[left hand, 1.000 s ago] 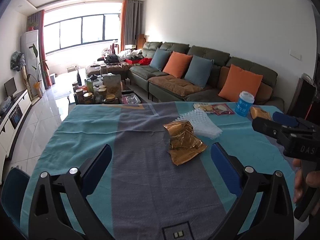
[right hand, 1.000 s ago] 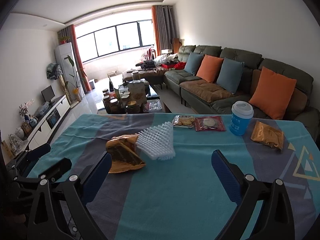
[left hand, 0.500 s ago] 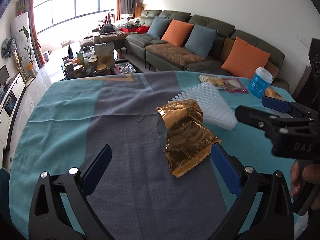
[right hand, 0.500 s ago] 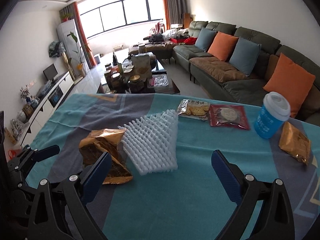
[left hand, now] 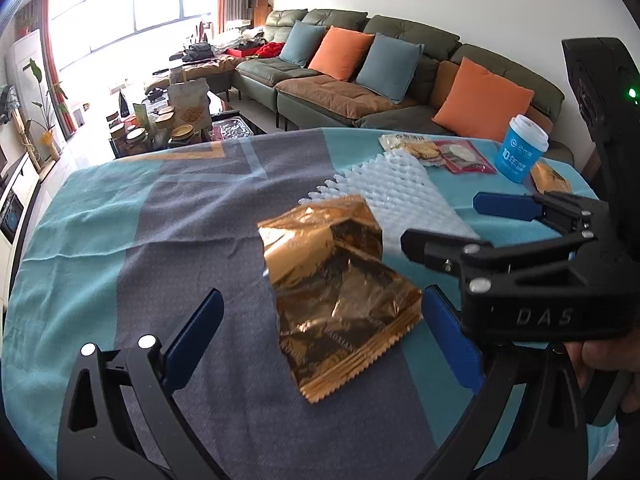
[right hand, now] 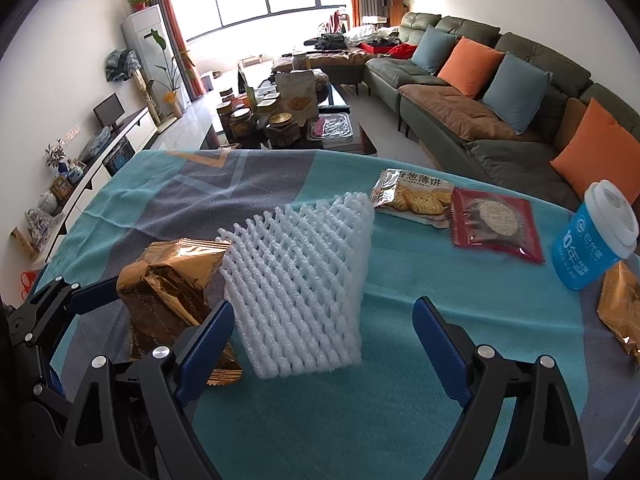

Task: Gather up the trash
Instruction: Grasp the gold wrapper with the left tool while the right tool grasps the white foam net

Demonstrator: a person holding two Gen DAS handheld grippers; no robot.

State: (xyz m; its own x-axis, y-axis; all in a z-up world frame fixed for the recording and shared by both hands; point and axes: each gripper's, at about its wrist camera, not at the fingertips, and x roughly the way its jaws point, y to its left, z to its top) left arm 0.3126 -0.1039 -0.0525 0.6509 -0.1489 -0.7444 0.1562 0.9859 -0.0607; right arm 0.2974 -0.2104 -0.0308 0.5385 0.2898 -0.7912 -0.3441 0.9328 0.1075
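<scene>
Your 2 grippers, left (left hand: 320, 332) and right (right hand: 324, 344), are black plastic with blue fingers, silver screws; the right one's body reads "DAS".

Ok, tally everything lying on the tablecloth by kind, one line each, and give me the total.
Gold foil wrappers: 2, one large, one by the cup
White foam net: 1
Cracker packet: 1
Red biscuit packet: 1
Blue cup with white lid: 1
Total: 6
</scene>
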